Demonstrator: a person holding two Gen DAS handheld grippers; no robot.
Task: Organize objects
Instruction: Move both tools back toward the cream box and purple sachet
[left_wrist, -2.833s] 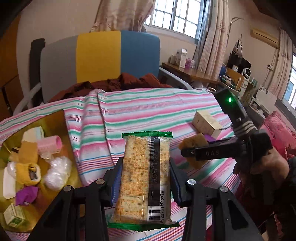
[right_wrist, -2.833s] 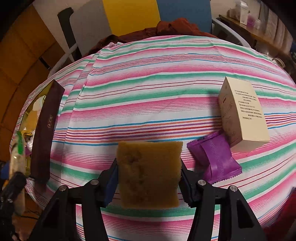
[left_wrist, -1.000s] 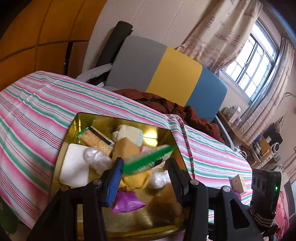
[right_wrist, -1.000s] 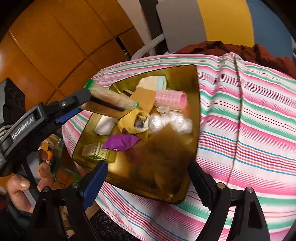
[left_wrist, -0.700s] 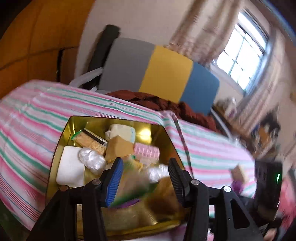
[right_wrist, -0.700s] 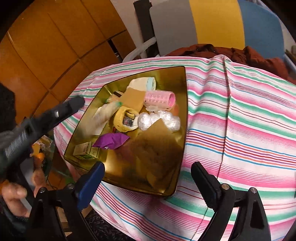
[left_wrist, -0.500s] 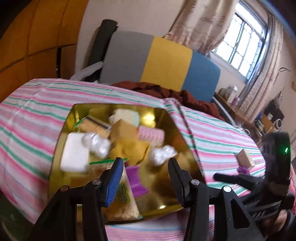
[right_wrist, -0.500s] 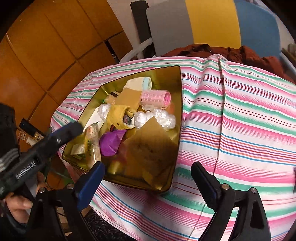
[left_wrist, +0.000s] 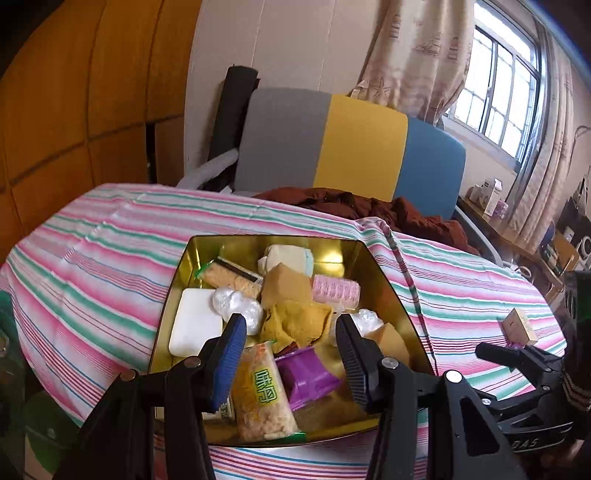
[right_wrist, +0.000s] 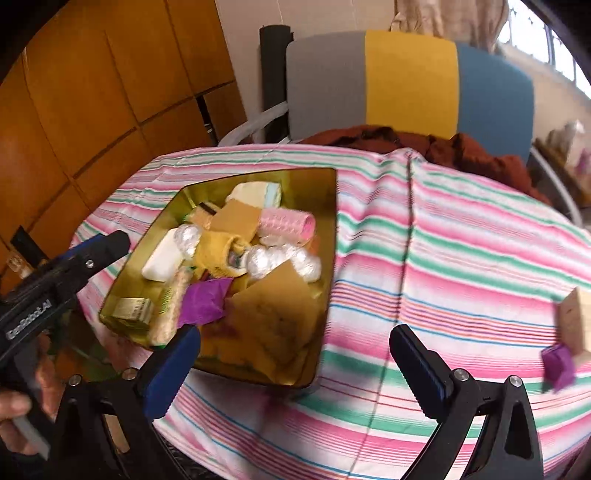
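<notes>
Fig.: drop-off step judged done. Nearest, L gripper (left_wrist: 291, 354) w/ jaws spread, nothing between; R gripper (right_wrist: 295, 365) likewise spread & empty. Just beyond, gold tray (right_wrist: 328, 229) on striped cloth (left_wrist: 92, 266) holds cracker pack (left_wrist: 264, 398), purple sachet (left_wrist: 306, 373), tan sponge (right_wrist: 273, 306), pink roller (right_wrist: 288, 223), among others. Farther right, well apart from tray: small box (left_wrist: 519, 329) w/ a second purple sachet (right_wrist: 559, 365) beside it, still loose. Next move, prob.: swing R gripper over to those two, close on one, carry to tray.

Surface: table under a pink, green and white striped cloth (right_wrist: 461, 236)
On it: gold metal tray (right_wrist: 328, 206), small beige carton (left_wrist: 519, 329), purple sachet (right_wrist: 559, 363)
</notes>
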